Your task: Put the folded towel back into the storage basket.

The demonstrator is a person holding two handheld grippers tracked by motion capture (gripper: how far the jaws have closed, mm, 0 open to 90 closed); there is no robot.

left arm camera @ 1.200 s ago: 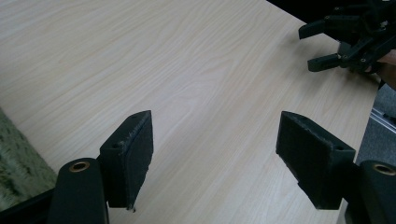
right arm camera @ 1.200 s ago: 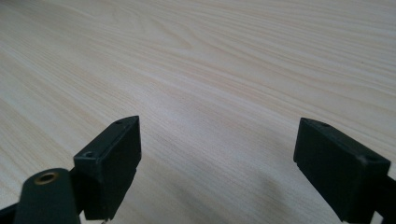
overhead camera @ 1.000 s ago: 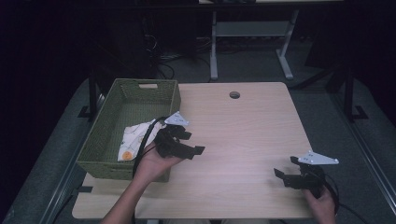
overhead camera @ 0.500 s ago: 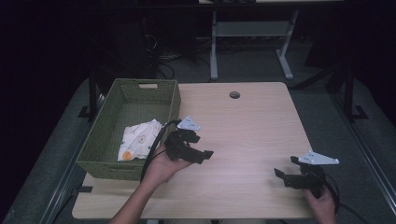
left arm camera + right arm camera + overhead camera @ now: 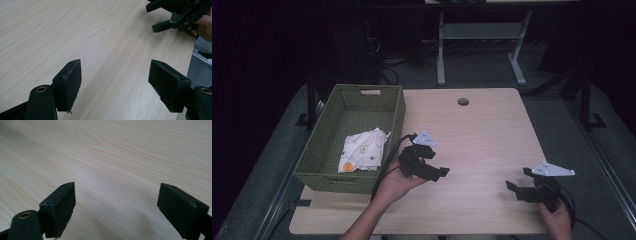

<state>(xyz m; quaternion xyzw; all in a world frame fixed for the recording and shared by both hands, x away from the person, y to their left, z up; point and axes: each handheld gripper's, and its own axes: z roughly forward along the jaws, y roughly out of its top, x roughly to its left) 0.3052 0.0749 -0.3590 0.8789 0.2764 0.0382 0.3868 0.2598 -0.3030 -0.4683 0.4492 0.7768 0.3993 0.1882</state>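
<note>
A green woven basket (image 5: 398, 114) stands on the left part of the light wooden table (image 5: 482, 130). Inside it lies a crumpled white patterned cloth (image 5: 362, 150). My left gripper (image 5: 438, 162) hovers just right of the basket, over bare wood, held by a hand. Its jaws are open with nothing between them (image 5: 115, 82). My right gripper (image 5: 517, 179) is low near the table's front right corner, also open and empty (image 5: 116, 202). In the left gripper view that right gripper (image 5: 175, 17) appears farther off at the top right.
A round cable hole (image 5: 463, 101) sits near the table's far edge. Behind the table stand a metal desk frame (image 5: 477, 45) and loose cables on the floor. Grey floor borders the table on both sides.
My left gripper has moved to the right, away from the basket's edge and out over the bare table. The cloth lies in the basket. The right gripper has stayed put.
</note>
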